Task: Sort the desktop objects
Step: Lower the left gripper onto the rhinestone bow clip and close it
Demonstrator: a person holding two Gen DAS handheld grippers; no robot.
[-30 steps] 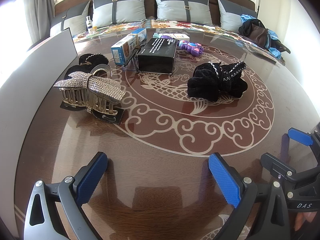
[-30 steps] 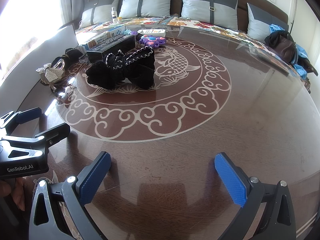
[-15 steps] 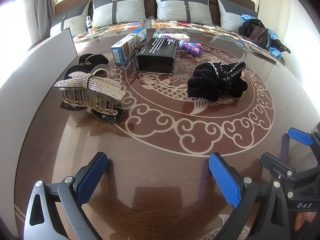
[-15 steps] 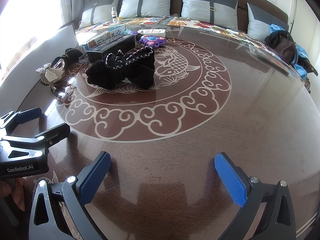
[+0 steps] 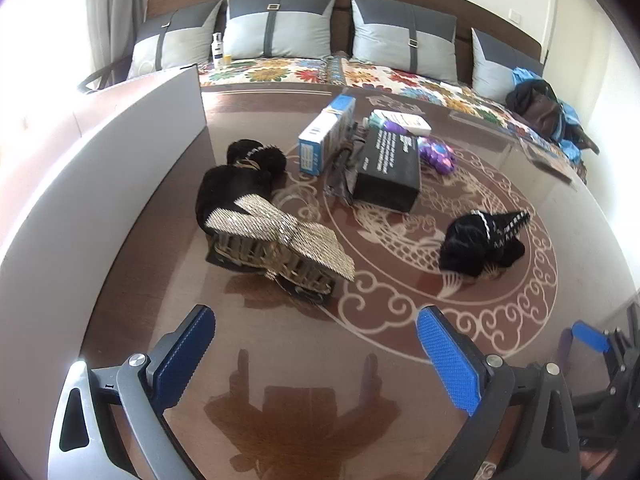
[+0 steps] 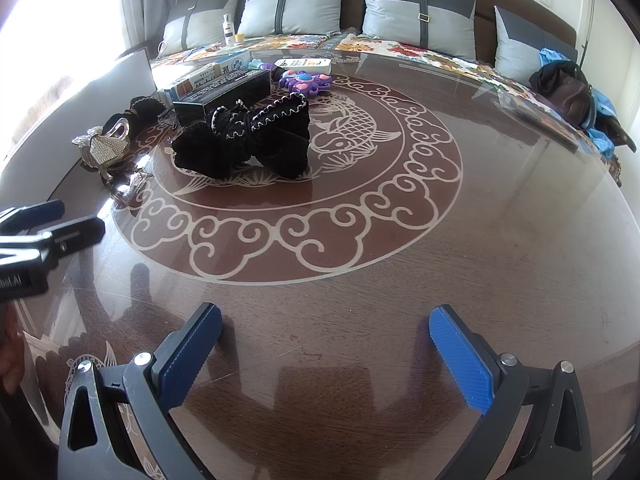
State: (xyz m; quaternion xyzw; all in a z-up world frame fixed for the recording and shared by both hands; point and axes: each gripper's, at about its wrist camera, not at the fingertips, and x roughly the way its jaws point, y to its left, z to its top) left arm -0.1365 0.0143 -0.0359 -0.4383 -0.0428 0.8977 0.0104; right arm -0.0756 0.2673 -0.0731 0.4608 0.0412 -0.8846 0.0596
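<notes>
A rhinestone bow hair claw (image 5: pixel 280 240) lies just ahead of my open left gripper (image 5: pixel 316 344), with a black fluffy hair piece (image 5: pixel 236 184) behind it. Further right sits a black velvet bow with white stitching (image 5: pixel 484 240) (image 6: pixel 248 140). A black box (image 5: pixel 388 168) (image 6: pixel 224 92), a blue and white box (image 5: pixel 326 134) and a purple toy (image 5: pixel 438 156) (image 6: pixel 306 80) lie toward the back. My right gripper (image 6: pixel 324 340) is open over bare table, well short of the velvet bow. The claw (image 6: pixel 104 148) also shows at the left of the right wrist view.
A grey upright panel (image 5: pixel 100 168) borders the table's left side. The glass-topped table (image 6: pixel 480 240) has a fish-and-cloud pattern. A sofa with grey cushions (image 5: pixel 280 24) runs behind, with a dark bag (image 5: pixel 536 104) on its right end. A white box (image 5: pixel 404 120) lies at the back.
My left gripper has risen and swung left toward the rhinestone claw, which now sits nearer the view's centre. The right gripper has barely moved. The objects have stayed put.
</notes>
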